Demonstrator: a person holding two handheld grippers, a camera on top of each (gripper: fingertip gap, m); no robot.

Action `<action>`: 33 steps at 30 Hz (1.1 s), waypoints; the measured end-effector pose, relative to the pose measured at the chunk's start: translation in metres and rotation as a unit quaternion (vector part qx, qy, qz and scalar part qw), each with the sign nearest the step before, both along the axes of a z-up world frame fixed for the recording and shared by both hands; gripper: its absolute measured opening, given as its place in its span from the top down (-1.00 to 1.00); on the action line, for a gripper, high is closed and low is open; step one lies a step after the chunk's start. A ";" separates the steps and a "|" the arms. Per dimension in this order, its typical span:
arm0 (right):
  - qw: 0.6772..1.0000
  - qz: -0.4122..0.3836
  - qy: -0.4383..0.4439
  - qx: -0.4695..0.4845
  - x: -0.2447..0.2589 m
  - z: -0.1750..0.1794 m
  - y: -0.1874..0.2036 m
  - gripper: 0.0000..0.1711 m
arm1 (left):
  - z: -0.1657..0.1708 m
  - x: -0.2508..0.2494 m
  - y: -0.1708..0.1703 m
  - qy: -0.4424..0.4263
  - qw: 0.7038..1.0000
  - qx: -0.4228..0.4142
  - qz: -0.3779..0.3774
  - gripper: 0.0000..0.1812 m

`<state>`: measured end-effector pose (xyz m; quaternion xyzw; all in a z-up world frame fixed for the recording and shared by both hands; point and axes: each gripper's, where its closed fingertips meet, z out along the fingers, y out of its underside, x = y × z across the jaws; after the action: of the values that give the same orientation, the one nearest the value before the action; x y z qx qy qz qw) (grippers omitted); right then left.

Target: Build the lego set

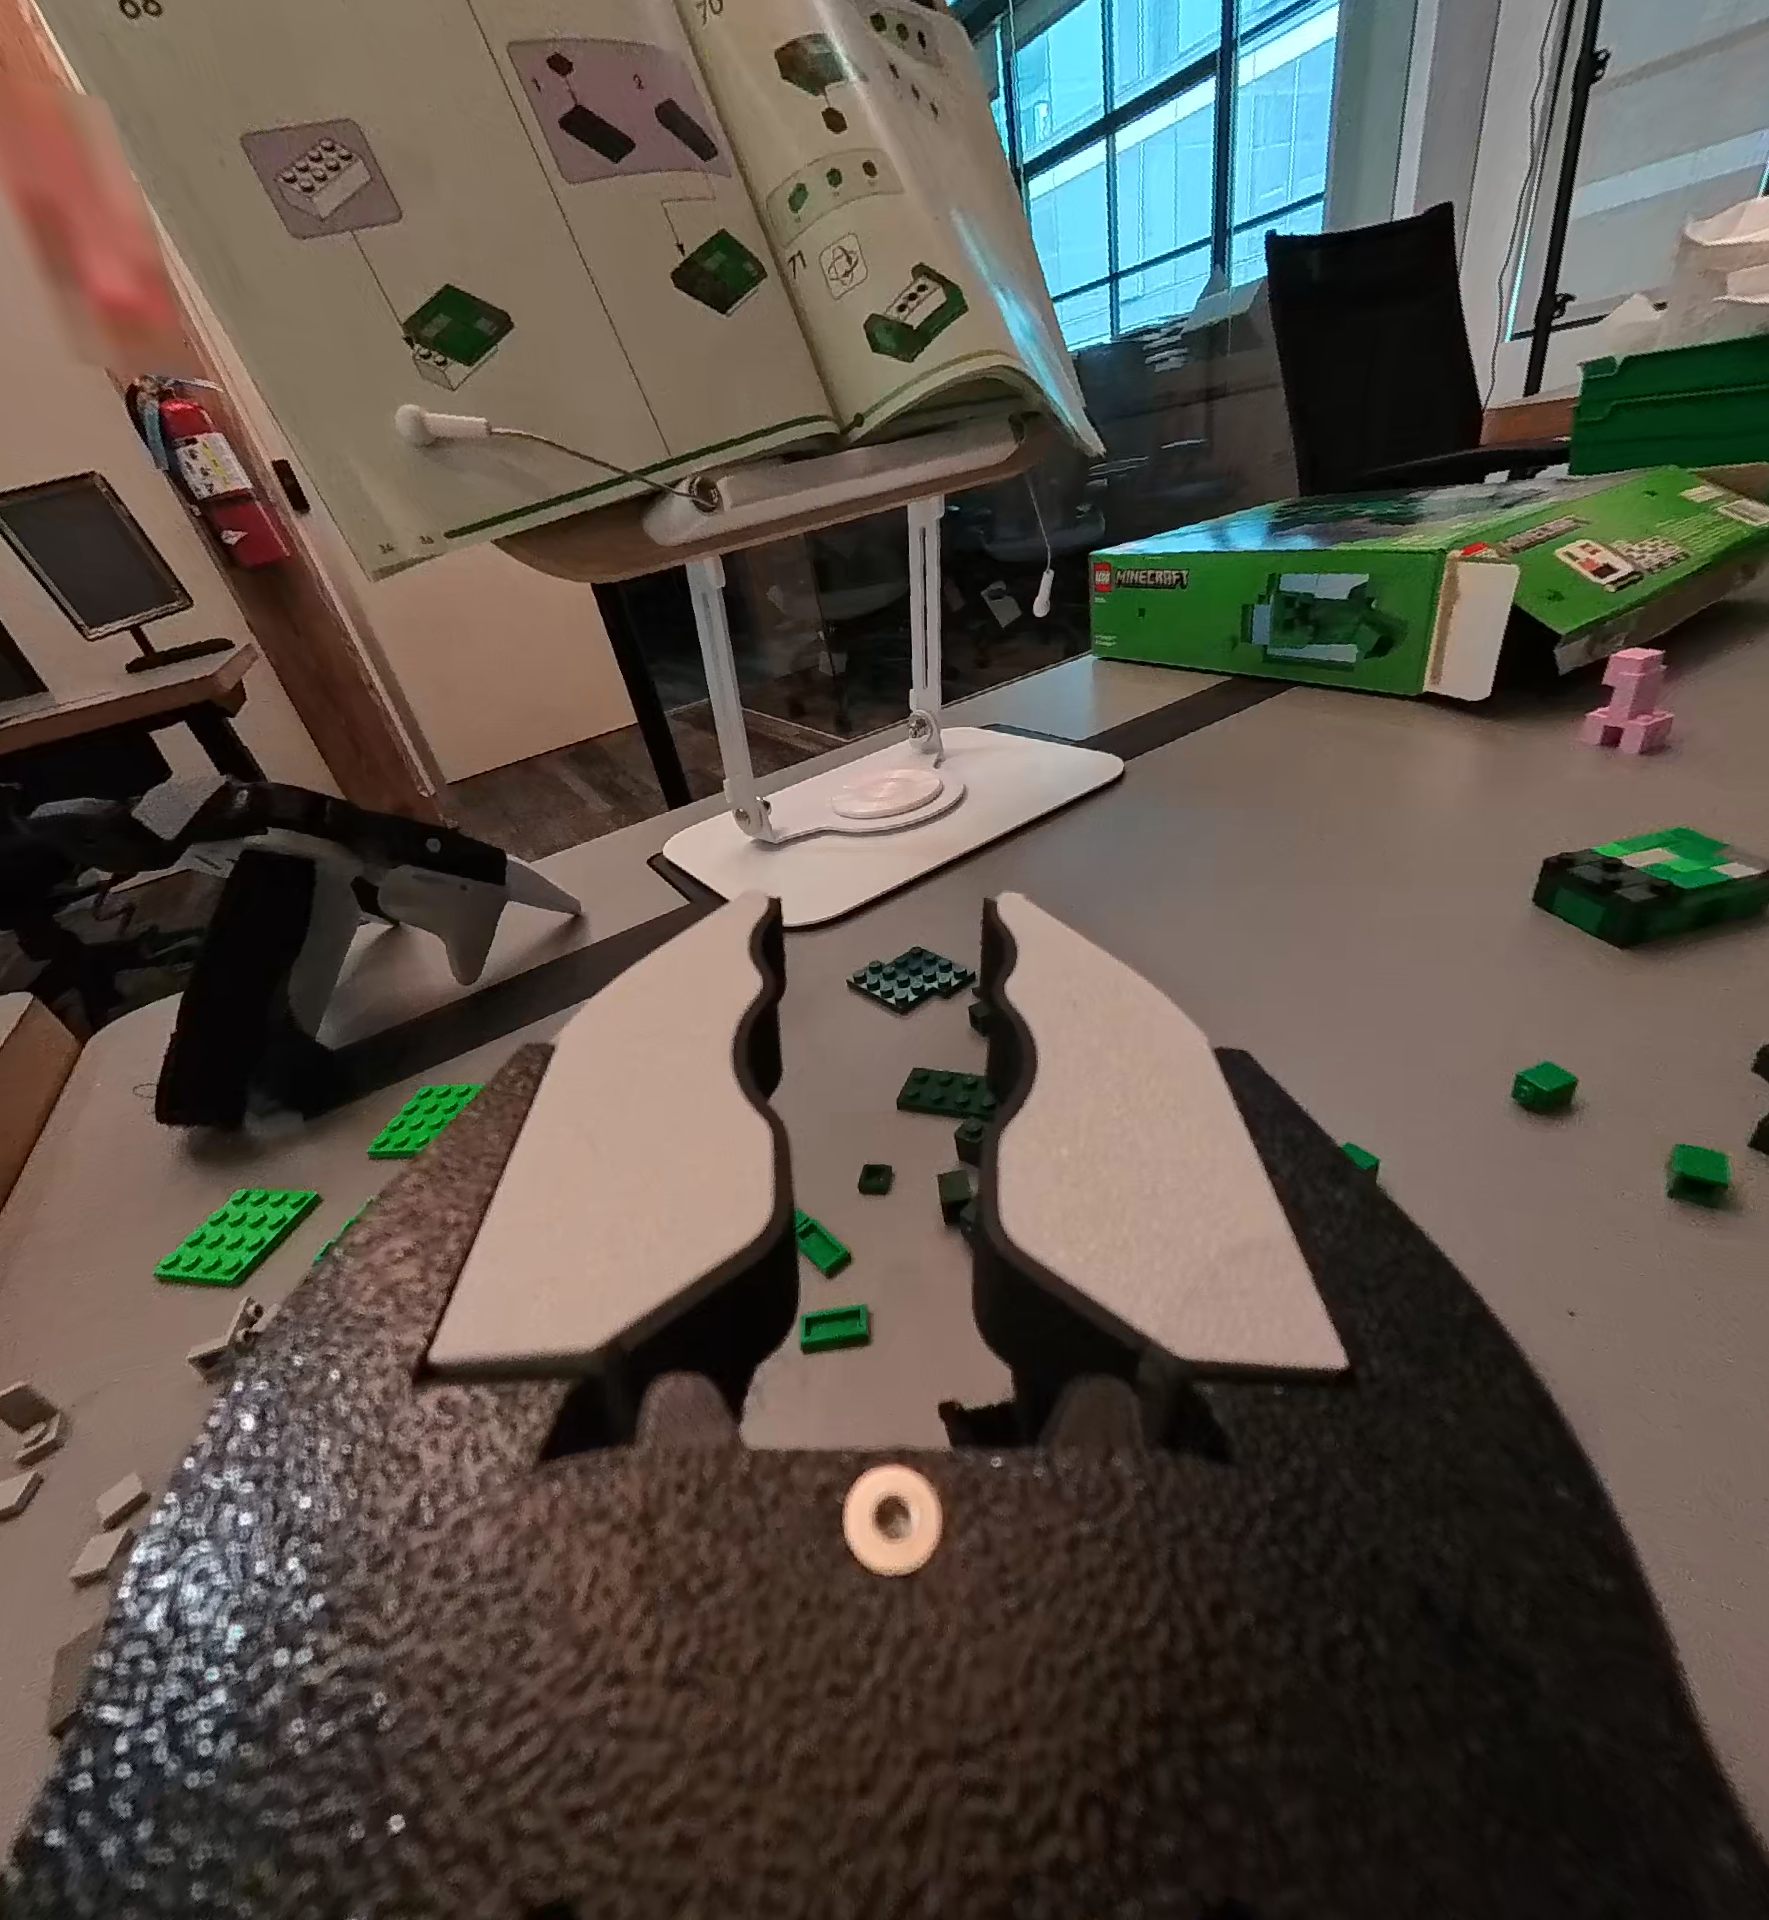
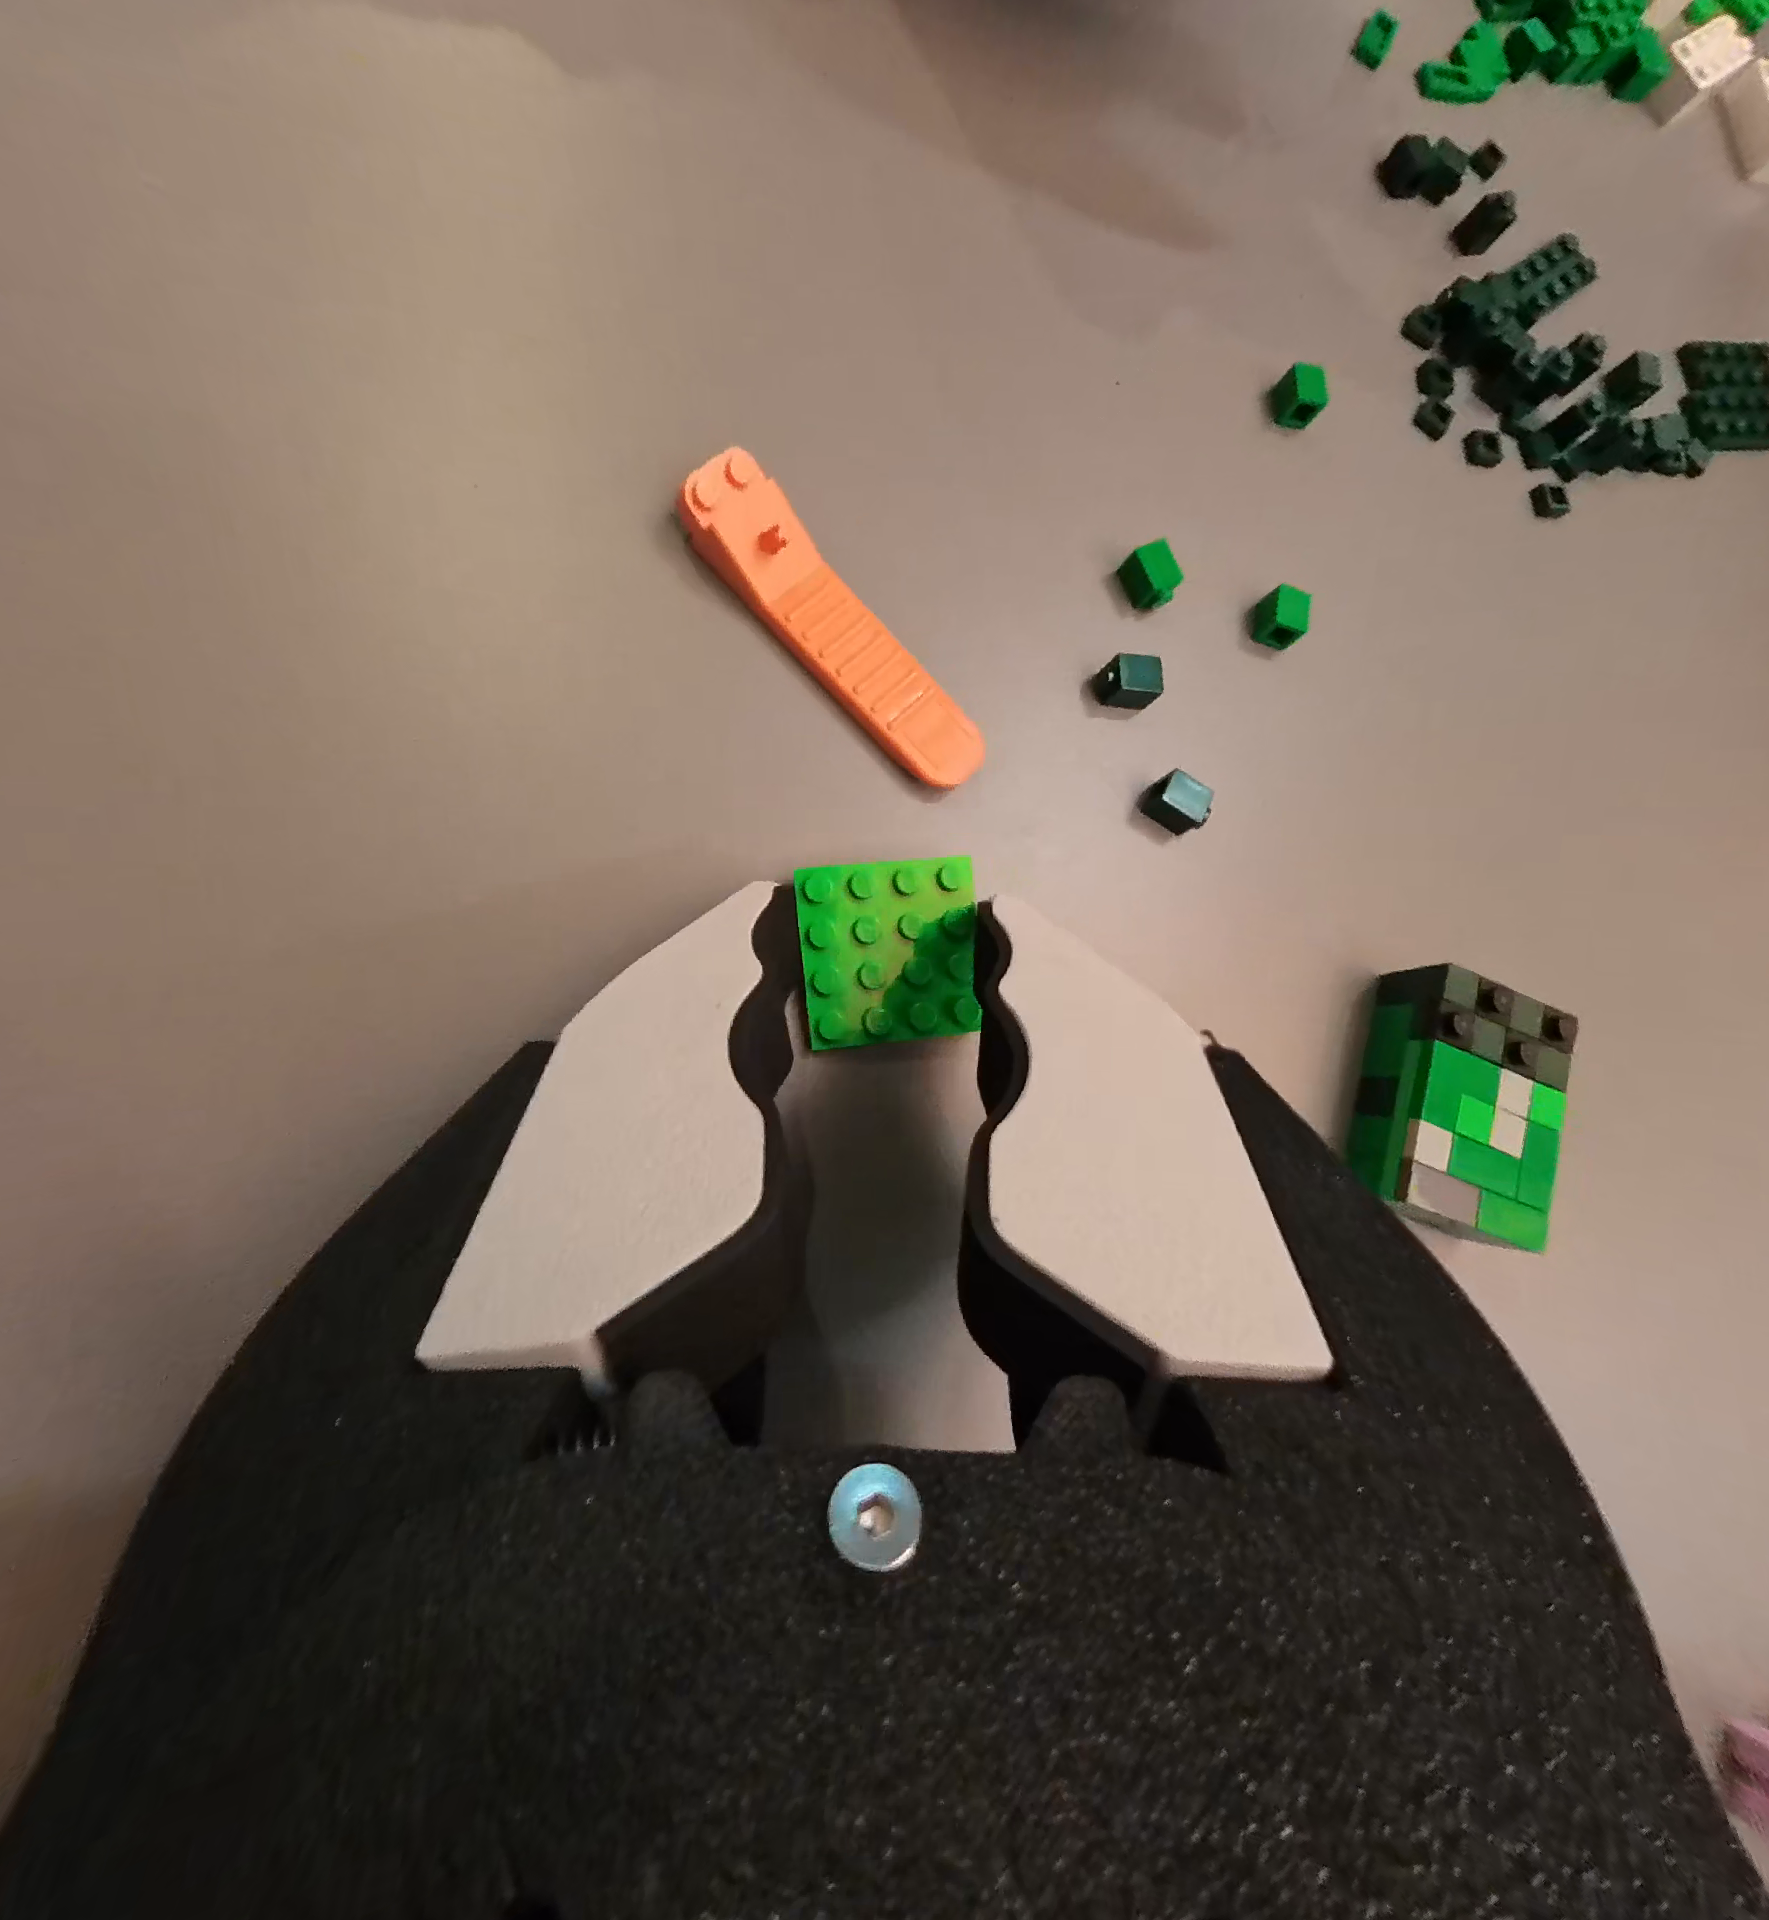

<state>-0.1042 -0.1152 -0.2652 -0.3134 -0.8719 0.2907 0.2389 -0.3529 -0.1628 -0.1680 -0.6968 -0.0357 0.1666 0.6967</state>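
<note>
One bright green square plate [image 2: 885, 951] is what the coming move turns on, and we see it pinched by its two side edges at the very tips of the right claw [image 2: 882, 935], studs facing the camera, held flat and level above the grey worktop [image 2: 340, 416]. Being square, it has no long axis to mind; what matters is that its studded face looks up at us and its underside looks down, so it can only be pressed onto something below it. The half-built green and dark block [image 2: 1462, 1112] lies on the worktop to the right of this claw and a little nearer us, well apart from the plate, while the orange brick remover [image 2: 828, 623] lies just ahead, pointing away to the left. We judge that the right claw is the one that must travel, sideways to the right. The left claw [image 1: 885, 940] stands spread and empty, hovering low over loose dark green plates [image 1: 911, 977] and small tiles, facing the open instruction booklet [image 1: 547, 260] on its white stand [image 1: 901, 800]. From there the same block [image 1: 1659, 883] sits off to its right, so we judge it could steady it.
</note>
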 end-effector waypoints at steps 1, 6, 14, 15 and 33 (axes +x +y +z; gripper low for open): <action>1.000 0.002 -0.005 -0.003 0.000 0.000 -0.001 0.63 | 0.000 0.000 0.000 0.000 1.000 0.000 0.000 0.61; 1.000 0.007 0.006 -0.012 -0.001 0.001 -0.003 0.61 | 0.000 0.001 0.002 -0.002 1.000 0.001 -0.001 0.61; 0.999 -0.003 0.020 -0.044 0.002 0.011 0.002 0.49 | -0.001 0.003 0.006 -0.003 1.000 0.003 -0.003 0.61; 0.999 -0.009 0.021 -0.041 0.003 0.011 0.006 0.49 | -0.001 0.003 0.007 -0.003 1.000 0.003 -0.003 0.61; 0.997 -0.027 0.019 -0.068 0.005 0.009 0.012 0.53 | 0.000 0.002 0.005 -0.011 1.000 0.014 0.003 0.60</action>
<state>-0.0988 -0.1030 -0.2561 -0.3467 -0.8367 0.3488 0.2410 -0.3511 -0.1579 -0.1677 -0.6885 -0.0482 0.1607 0.7055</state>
